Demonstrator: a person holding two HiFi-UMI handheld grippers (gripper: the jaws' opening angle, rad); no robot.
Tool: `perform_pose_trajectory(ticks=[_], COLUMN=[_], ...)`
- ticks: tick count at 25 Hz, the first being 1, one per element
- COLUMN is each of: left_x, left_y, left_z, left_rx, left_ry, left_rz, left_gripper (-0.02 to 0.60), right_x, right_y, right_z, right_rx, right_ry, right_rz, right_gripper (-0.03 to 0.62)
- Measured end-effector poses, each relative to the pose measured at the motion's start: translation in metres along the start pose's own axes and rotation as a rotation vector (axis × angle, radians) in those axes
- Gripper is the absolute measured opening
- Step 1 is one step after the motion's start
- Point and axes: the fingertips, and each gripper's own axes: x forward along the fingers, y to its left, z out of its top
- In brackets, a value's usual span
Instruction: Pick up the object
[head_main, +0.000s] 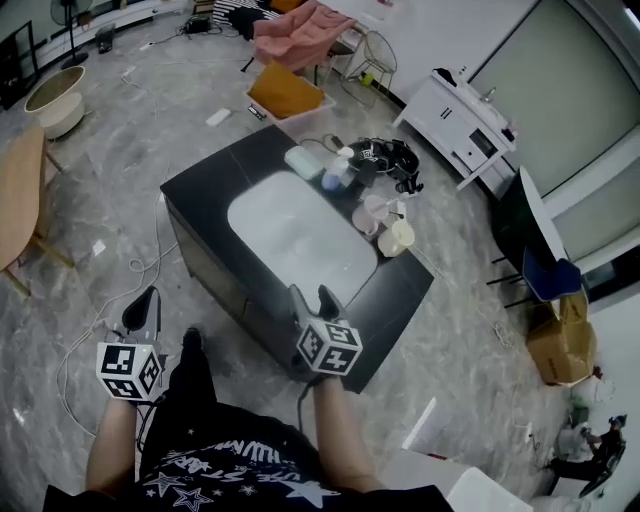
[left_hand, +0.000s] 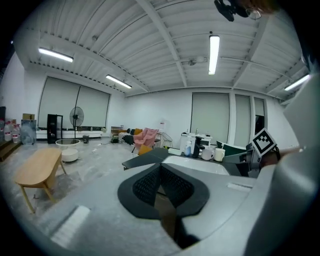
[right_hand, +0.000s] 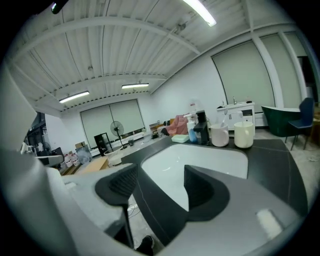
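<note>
A black counter (head_main: 213, 181) holds a white sink basin (head_main: 300, 235). Along its far side stand a green soap dish (head_main: 304, 161), a blue bottle (head_main: 335, 176), a pink cup (head_main: 372, 213) and a cream cup (head_main: 396, 238). My right gripper (head_main: 312, 297) is open and empty at the counter's near edge, its jaws pointing over the basin (right_hand: 200, 160) toward the pink cup (right_hand: 218, 135) and the cream cup (right_hand: 243, 135). My left gripper (head_main: 143, 300) is shut on nothing, low at the left over the floor, its pads (left_hand: 150, 185) touching.
A wooden table (head_main: 20, 195) and a white tub (head_main: 55, 100) stand to the left. An orange cushion (head_main: 287, 92) and a pink-draped chair (head_main: 300, 35) lie beyond the counter. A white cabinet (head_main: 460, 125), a blue chair (head_main: 550, 275) and a cardboard box (head_main: 560, 345) are on the right.
</note>
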Motion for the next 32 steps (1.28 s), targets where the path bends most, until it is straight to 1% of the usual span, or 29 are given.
perform_pose_trajectory(ticks=[3,7,13,19,25,28,32], left_x=[0.045,0.103,0.169,0.225,0.273,0.292,0.318], left_y=[0.021,0.045,0.061,0.074,0.076,0.073,0.069], left_z=[0.015,0.030,0.056,0.063,0.065,0.063,0.062], left_rx=[-0.007,-0.006,0.012,0.031,0.053,0.052,0.060], left_ry=[-0.002,0.021,0.037,0.078,0.112,0.127,0.142], left_rz=[-0.058,-0.132,-0.220,-0.301,-0.364,-0.372,-0.362], left_gripper=[0.009,0.009,0.009,0.009,0.009,0.009,0.009], right_x=[0.030,0.068,0.111,0.162,0.207,0.226,0.254], right_y=[0.003,0.004,-0.011,-0.028,-0.039,-0.046,-0.062], right_z=[0.010,0.033,0.070,0.098,0.119,0.126,0.133], right_rx=[0.004,0.033,0.069,0.115,0.156,0.175,0.179], right_ry=[0.012,0.003,-0.020,-0.043,-0.052,-0.051,-0.041], right_rz=[-0.048,-0.121,-0.214,-0.310,-0.343,-0.340,-0.347], right_gripper=[0.295,0.295,0.295,0.295,0.295,0.293,0.293])
